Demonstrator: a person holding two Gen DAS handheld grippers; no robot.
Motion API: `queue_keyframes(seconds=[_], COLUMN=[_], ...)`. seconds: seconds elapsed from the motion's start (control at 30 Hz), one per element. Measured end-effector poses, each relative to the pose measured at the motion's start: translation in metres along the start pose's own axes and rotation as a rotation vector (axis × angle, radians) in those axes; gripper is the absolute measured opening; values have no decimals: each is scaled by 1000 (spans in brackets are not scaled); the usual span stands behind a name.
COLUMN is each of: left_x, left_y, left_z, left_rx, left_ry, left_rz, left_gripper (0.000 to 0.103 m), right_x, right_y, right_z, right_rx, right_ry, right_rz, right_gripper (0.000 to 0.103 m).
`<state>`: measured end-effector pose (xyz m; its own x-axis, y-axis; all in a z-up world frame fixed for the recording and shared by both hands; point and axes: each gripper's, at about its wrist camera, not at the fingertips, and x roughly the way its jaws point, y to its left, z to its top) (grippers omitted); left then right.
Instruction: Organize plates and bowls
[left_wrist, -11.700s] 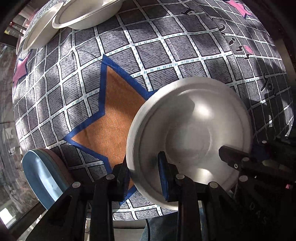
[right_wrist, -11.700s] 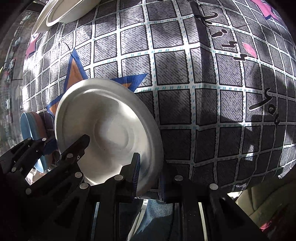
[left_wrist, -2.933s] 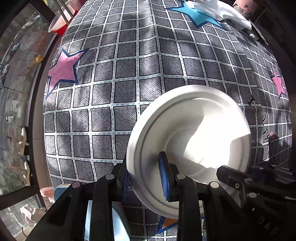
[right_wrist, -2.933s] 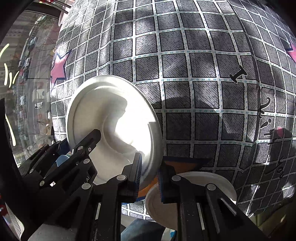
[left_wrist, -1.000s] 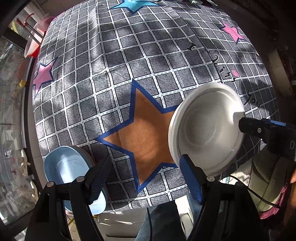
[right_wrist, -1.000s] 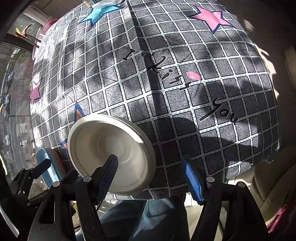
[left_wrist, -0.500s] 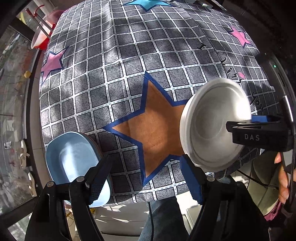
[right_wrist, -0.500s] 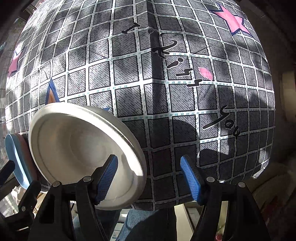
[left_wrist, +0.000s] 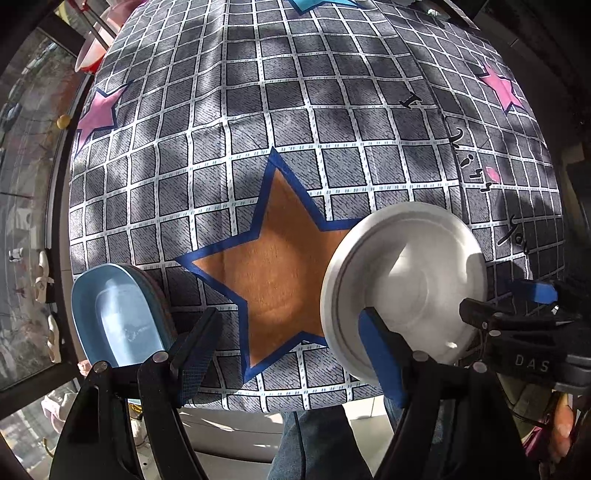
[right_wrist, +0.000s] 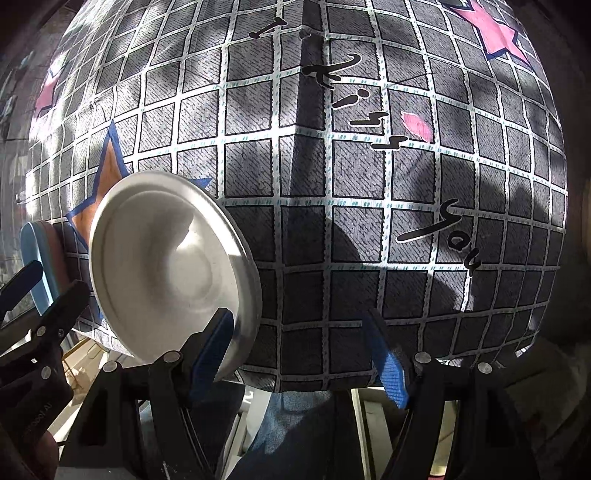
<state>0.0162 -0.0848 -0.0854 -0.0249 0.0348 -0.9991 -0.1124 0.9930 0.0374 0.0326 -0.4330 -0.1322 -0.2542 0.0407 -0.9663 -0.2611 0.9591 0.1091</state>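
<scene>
A white plate (left_wrist: 402, 291) (right_wrist: 166, 266) lies on the checked tablecloth (left_wrist: 295, 110) near the front edge, beside the orange star (left_wrist: 277, 266). A blue plate (left_wrist: 114, 321) (right_wrist: 31, 251) rests on a brownish one at the front left corner. My left gripper (left_wrist: 288, 354) hangs open above the cloth between the two, with nothing in it. My right gripper (right_wrist: 299, 354) (left_wrist: 513, 302) is low at the white plate's right rim. Its jaws are opening; the rim sits loosely between them, one finger over the plate and one outside it, and the pads do not press.
A red bowl with sticks (left_wrist: 92, 55) stands at the far left corner. The table's front edge runs just below both grippers, with a person's jeans (left_wrist: 314, 443) under it. A window and rail (left_wrist: 48, 184) run along the left side. The cloth beyond the plates is bare.
Both grippers have let go of the white plate, which now lies on the table. In the last second the right gripper sank toward its rim and its jaws widened; the left shifted slightly.
</scene>
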Motion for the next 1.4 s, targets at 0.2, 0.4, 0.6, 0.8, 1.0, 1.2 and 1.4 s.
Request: queue_keyframes(seconds=[0.2, 0.4, 0.6, 0.8, 1.0, 1.2, 1.4], left_x=[9, 17, 33, 48, 57, 61, 66], left_y=[-11, -12, -11, -14, -22, -42, -53], left_z=[5, 8, 12, 13, 11, 13, 11], left_rx=[3, 1, 13, 32, 54, 75, 78], left_ry=[23, 38, 63, 82, 92, 97, 99], left_rz=[17, 30, 50, 69, 53, 39, 39], left_gripper=[79, 79, 79, 79, 79, 79, 80], right_x=[1, -2, 6, 17, 14, 15, 23], right_y=[-25, -40, -21, -12, -20, -36, -41], right_z=[-10, -13, 1, 3, -3, -15, -22], right_rx=[38, 47, 32, 35, 33, 48, 88], right_ry=[-5, -11, 3, 20, 24, 25, 22], right_rz=[53, 79, 75, 70, 34, 37, 77], right_gripper=[82, 82, 82, 82, 82, 82, 82])
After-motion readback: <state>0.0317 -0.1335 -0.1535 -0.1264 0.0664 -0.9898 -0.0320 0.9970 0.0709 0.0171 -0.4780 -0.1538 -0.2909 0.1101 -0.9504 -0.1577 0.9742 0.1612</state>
